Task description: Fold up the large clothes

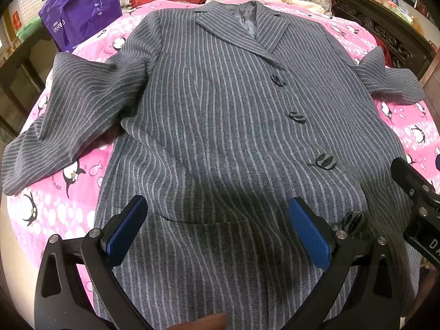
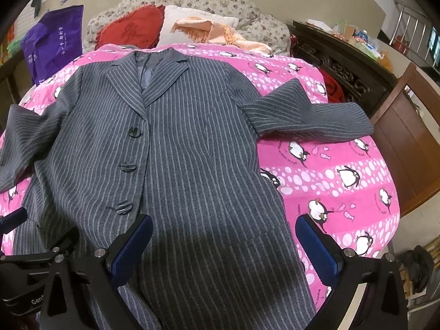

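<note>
A long grey pinstriped coat (image 1: 209, 126) lies face up and buttoned on a pink penguin bedspread (image 1: 82, 170), collar at the far end, both sleeves spread out sideways. It also shows in the right wrist view (image 2: 192, 165). My left gripper (image 1: 217, 225) is open and empty, hovering above the coat's lower front near the bottom buttons. My right gripper (image 2: 224, 244) is open and empty above the coat's lower right part, near its right edge. The right gripper's body shows at the right edge of the left wrist view (image 1: 415, 192).
A purple bag (image 1: 79, 22) stands at the far left of the bed. A red heart cushion (image 2: 129, 31), a white pillow and a peach scarf (image 2: 220, 34) lie at the headboard. A dark carved wooden cabinet (image 2: 346, 66) and a wooden board (image 2: 407, 143) stand to the right.
</note>
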Motion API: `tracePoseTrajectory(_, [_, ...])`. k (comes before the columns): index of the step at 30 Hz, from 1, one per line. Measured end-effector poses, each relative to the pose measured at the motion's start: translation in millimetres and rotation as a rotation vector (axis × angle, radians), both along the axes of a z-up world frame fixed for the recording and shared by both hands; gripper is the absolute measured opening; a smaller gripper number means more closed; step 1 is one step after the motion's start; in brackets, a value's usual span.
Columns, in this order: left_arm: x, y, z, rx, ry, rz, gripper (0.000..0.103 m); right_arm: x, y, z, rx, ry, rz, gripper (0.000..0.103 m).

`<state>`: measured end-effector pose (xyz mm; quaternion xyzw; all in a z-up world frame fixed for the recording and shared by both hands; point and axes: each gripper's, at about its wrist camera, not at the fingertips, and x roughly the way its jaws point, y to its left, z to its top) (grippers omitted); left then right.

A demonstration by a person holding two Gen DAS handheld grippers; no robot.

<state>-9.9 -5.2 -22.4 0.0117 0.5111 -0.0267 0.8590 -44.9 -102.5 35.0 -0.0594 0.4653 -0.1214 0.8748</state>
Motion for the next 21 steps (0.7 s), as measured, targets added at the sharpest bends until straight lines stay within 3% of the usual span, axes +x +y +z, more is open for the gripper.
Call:
tracePoseTrajectory(11, [-0.3,-0.6,-3.8,-0.001,0.011,-0.001,0.103,6.9,-8.8,-22.0,0.071,0.117,-0.013,0.103])
tracePoseTrajectory(21, [-1.8,-1.6,-6.1,0.0,0.014,-0.003,0.103,6.7,-7.6,-28.4,0.075,0.139,-0.013,0.103])
